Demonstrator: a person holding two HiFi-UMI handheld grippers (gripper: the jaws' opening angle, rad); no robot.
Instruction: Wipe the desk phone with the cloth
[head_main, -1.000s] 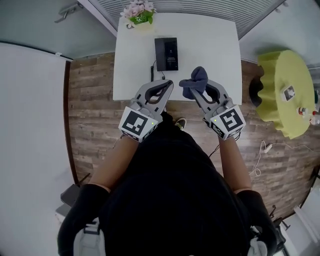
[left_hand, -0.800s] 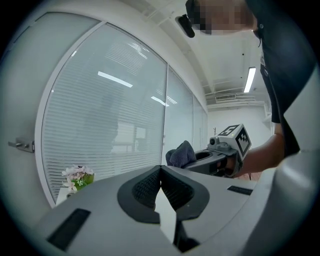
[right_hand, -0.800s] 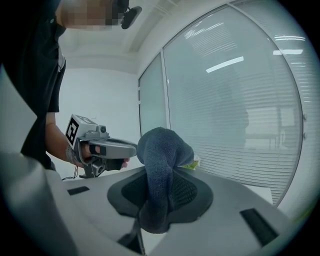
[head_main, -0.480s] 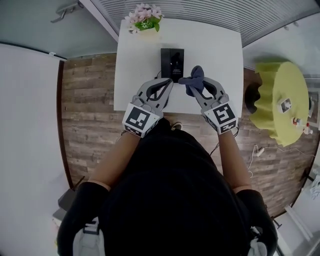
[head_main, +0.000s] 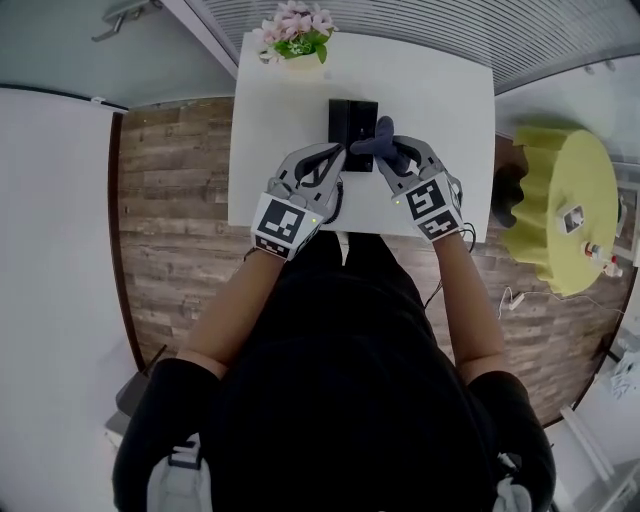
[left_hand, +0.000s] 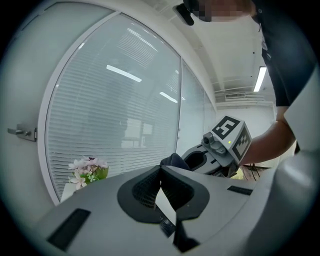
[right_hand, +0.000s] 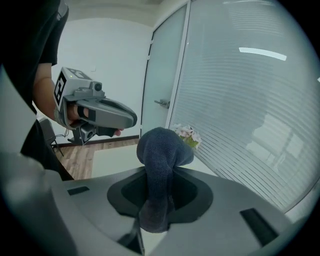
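The black desk phone (head_main: 350, 118) lies on the white table (head_main: 280, 120), just beyond both grippers. My right gripper (head_main: 386, 150) is shut on a dark blue cloth (head_main: 376, 141), which bulges from its tips and touches or overlaps the phone's right near part. In the right gripper view the cloth (right_hand: 162, 147) stands bunched between the jaws of the right gripper (right_hand: 159, 172). My left gripper (head_main: 337, 152) is shut with nothing in it, its tips at the phone's near left corner. In the left gripper view its pads meet at the left gripper's (left_hand: 161, 169) tip.
A pot of pink flowers (head_main: 297, 30) stands at the table's far left corner. A glass wall with blinds (left_hand: 110, 110) runs behind the table. A round yellow-covered table (head_main: 565, 205) stands to the right on the wooden floor (head_main: 170, 220).
Both grippers moved forward over the table to the phone. The cloth, held all along in the right gripper, now reaches the phone's right side.
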